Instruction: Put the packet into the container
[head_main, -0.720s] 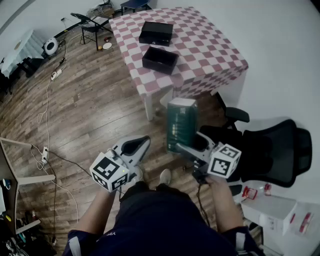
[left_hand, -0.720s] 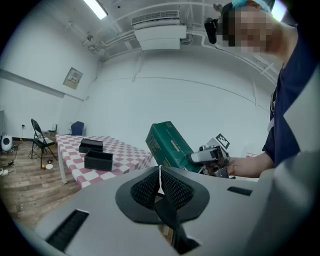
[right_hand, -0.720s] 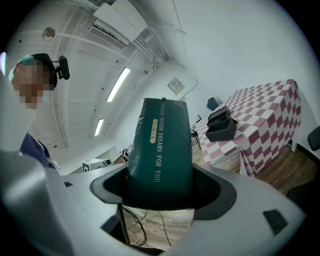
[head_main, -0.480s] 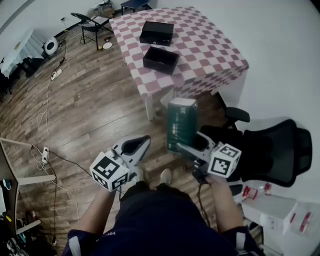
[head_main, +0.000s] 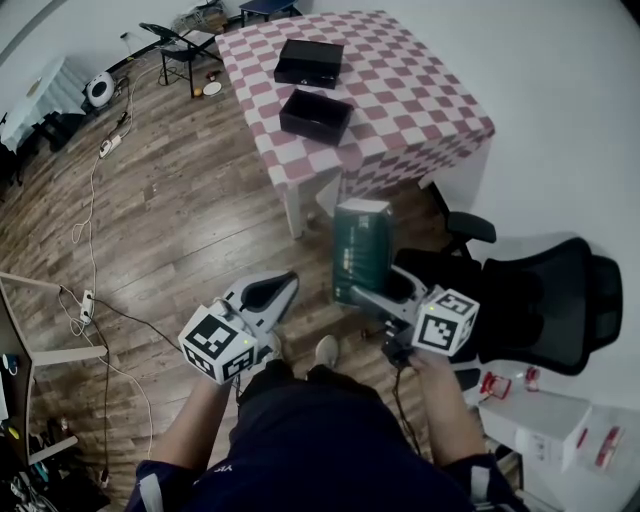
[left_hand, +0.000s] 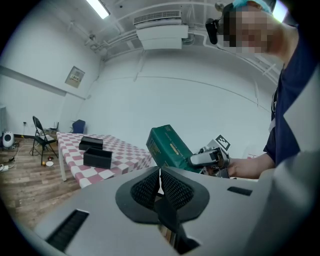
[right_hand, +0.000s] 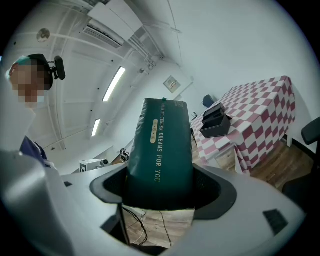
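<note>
Checkered table (head_main: 420, 100) holds a black container (head_main: 316, 116) and black box (head_main: 309, 63).

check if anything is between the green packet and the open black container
Nothing visible. The packet, clamped in the right gripper, hangs over floor short of the table; the container sits near that edge.

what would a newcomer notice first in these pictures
The big green packet clamped in the right gripper, above the wooden floor. Further off, a pink-checked table carries a black container and a second black box behind it. The left gripper is shut and empty.
</note>
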